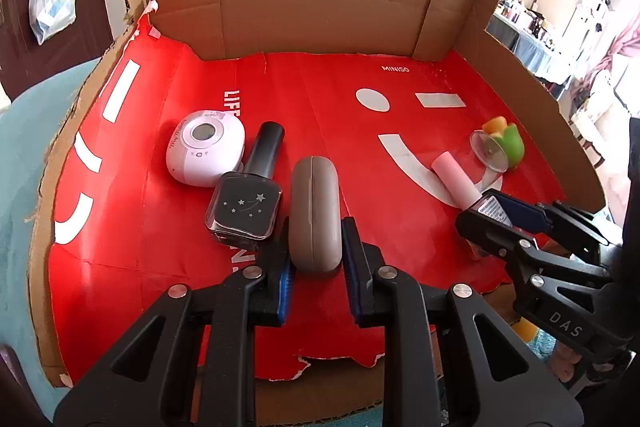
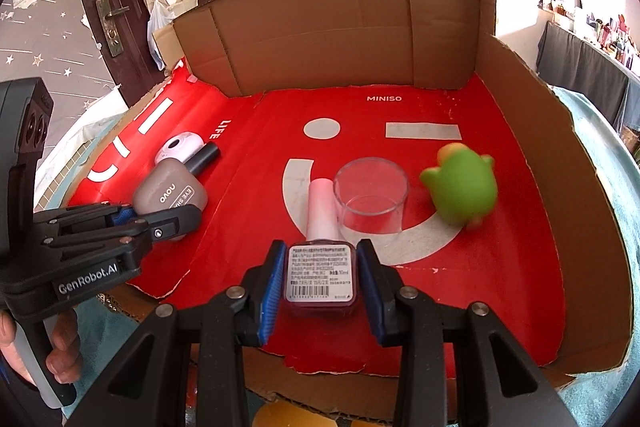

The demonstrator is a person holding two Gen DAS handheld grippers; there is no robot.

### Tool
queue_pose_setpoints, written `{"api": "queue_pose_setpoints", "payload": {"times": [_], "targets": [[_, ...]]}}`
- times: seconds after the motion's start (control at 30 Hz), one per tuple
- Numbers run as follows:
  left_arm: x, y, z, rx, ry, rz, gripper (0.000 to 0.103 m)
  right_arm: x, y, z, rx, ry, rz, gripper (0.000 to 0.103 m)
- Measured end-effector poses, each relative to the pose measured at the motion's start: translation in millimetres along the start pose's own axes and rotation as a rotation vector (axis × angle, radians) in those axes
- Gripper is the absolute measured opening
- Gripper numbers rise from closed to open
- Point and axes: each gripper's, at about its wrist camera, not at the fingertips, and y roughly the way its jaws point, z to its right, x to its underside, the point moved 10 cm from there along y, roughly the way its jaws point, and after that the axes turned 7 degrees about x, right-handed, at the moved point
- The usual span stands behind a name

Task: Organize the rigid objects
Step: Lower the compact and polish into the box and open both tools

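Between the jaws of the left gripper [image 1: 314, 227] a grey-brown oval case [image 1: 315, 213] is seen, its long axis running straight away from the camera along the fingers. The blue pads stand beside both of its long flanks; whether they press it or only bracket it cannot be told. The case is smooth and matte with rounded ends, and "NOVO" and "EYE SH…" are printed on its face in the right wrist view [image 2: 170, 193].

The right gripper [image 2: 320, 281] has its jaws set on either side of a nail polish bottle [image 2: 320, 275], seemingly touching its sides, though a firm pinch cannot be confirmed. The bottle lies flat, its pale pink cap [image 2: 322, 209] pointed away from the gripper and its square dark-red body turned label-up, a barcode being visible.

Just left of the case a black nail polish bottle [image 1: 245, 211] with a star pattern is laid, its black cap pointing away. Beyond it a white rounded device [image 1: 206, 153] with a small round screen rests. Beside the pink cap a clear plastic cup [image 2: 371, 197] is seen, and further right a green toy [image 2: 462, 187]. Everything lies on the red-printed floor of a flattened cardboard box [image 2: 340, 27] with raised brown walls.
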Motion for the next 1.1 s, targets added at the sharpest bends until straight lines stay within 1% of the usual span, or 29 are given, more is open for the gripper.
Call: {"api": "queue_pose_setpoints", "payload": {"times": [0.2, 0.37, 0.43, 0.5, 0.6, 0.9, 0.97, 1.1], "targets": [[0.6, -2.0, 0.5, -0.016, 0.014, 0.007, 0.021, 1.2, -1.7, 0.8, -0.003, 0.009, 0.002, 0.039], [1.2, -5.9, -0.8, -0.013, -0.001, 0.013, 0.021, 2.0, -4.9, 2.7, -0.009, 0.018, 0.006, 0.04], [3.2, -7.9, -2.4, -0.007, -0.015, 0.007, 0.021, 1.6, -8.3, 2.8, -0.011, 0.021, 0.015, 0.046], [4.1, -10.6, -3.7, -0.001, -0.025, 0.013, 0.021, 1.5, -13.6, 2.7, -0.014, 0.023, 0.028, 0.049], [6.5, -14.4, -5.1, -0.003, -0.03, 0.017, 0.022, 1.4, -22.1, 3.0, -0.01, 0.02, 0.047, 0.051], [11.0, -30.1, -4.0, -0.038, -0.019, 0.044, 0.022, 0.6, -50.9, 4.4, -0.022, 0.034, 0.107, 0.065], [12.4, -32.2, -3.6, -0.041, -0.023, 0.044, 0.022, 0.5, -57.1, 4.3, -0.025, 0.036, 0.119, 0.065], [15.9, -36.0, -3.4, -0.04, -0.024, 0.047, 0.022, 2.0, -65.5, 3.6, -0.033, 0.042, 0.133, 0.071]]}}
